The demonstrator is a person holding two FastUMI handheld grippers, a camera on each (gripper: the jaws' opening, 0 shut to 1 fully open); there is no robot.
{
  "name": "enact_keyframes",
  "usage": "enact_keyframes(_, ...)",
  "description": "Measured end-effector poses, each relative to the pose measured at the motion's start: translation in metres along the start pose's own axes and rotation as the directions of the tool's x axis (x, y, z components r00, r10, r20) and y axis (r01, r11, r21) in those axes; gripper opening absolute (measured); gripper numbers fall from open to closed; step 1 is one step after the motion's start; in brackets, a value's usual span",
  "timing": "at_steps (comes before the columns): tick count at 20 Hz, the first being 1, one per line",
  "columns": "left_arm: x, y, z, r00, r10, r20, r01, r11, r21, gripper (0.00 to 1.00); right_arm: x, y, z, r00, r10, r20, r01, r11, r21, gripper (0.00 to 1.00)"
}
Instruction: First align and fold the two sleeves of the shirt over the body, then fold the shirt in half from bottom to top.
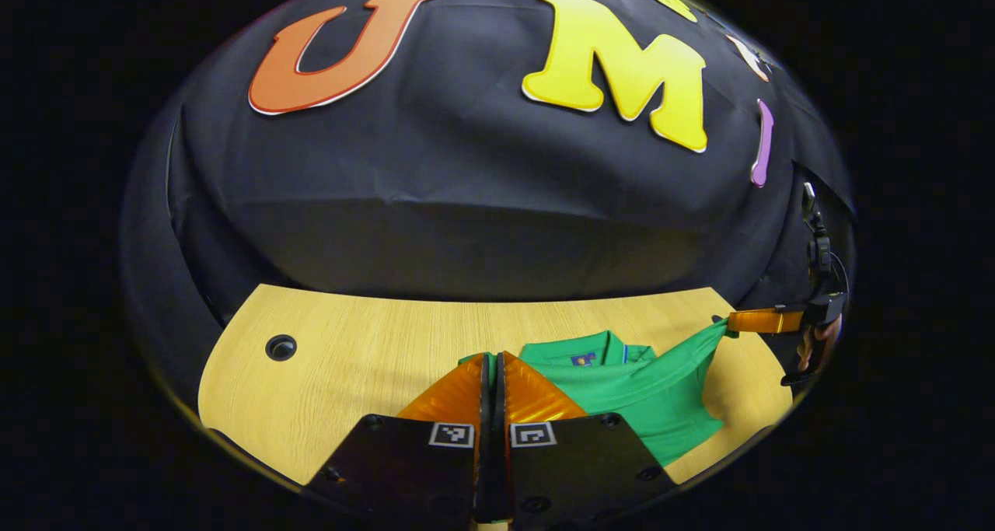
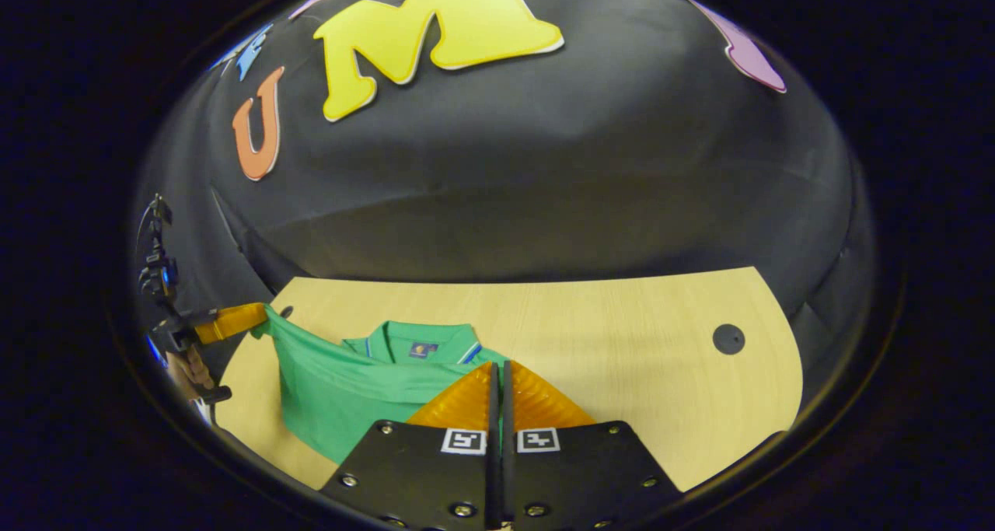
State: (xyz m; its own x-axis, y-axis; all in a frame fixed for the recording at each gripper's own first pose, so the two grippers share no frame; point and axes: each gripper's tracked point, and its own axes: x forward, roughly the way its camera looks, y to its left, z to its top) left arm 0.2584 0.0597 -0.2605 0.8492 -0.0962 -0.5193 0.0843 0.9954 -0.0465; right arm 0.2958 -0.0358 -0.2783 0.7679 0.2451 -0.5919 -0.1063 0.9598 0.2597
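On the light wooden tabletop [image 1: 350,352] lay the green shirt [image 1: 645,399], collar [image 1: 598,348] toward the black cloth wall at the back and hem toward the camera, so its long axis ran front to back. In the left gripper view the left gripper [image 1: 492,375] sat at the bottom with its jaws together on green fabric at the shirt's left side; a thin strip of green showed between the closed fingers. Farther off at the right edge of that view, the right gripper [image 1: 731,323] held one sleeve [image 1: 692,352], lifted off the tabletop and drawn taut outward, a hand [image 1: 816,348] behind it. In the right gripper view the right gripper [image 2: 497,387] likewise had its jaws pressed together, with green cloth at the fingertips, while the left gripper [image 2: 260,317] at the far left held the opposite sleeve [image 2: 291,337] raised. Bare wood lay open behind the collar and out to either side of the shirt. A round cable hole [image 1: 281,347] sat near the far left corner, another [image 2: 728,338] near the far right.
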Motion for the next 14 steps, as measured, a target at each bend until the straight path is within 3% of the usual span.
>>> enact_keyframes(11, 0.059, 0.023, -0.045, 0.994, 0.085, -0.067, -0.083, 0.996, 0.040, 0.04, 0.065, -0.008, -0.014, 0.997, -0.075, -0.010, 0.072, 0.982, -0.172, 0.00)
enact_keyframes(14, 0.066, 0.024, -0.045, 0.992, 0.104, -0.064, -0.101, 0.993, 0.060, 0.10, 0.072, -0.013, -0.019, 0.994, -0.107, -0.018, 0.102, 0.979, -0.174, 0.01)
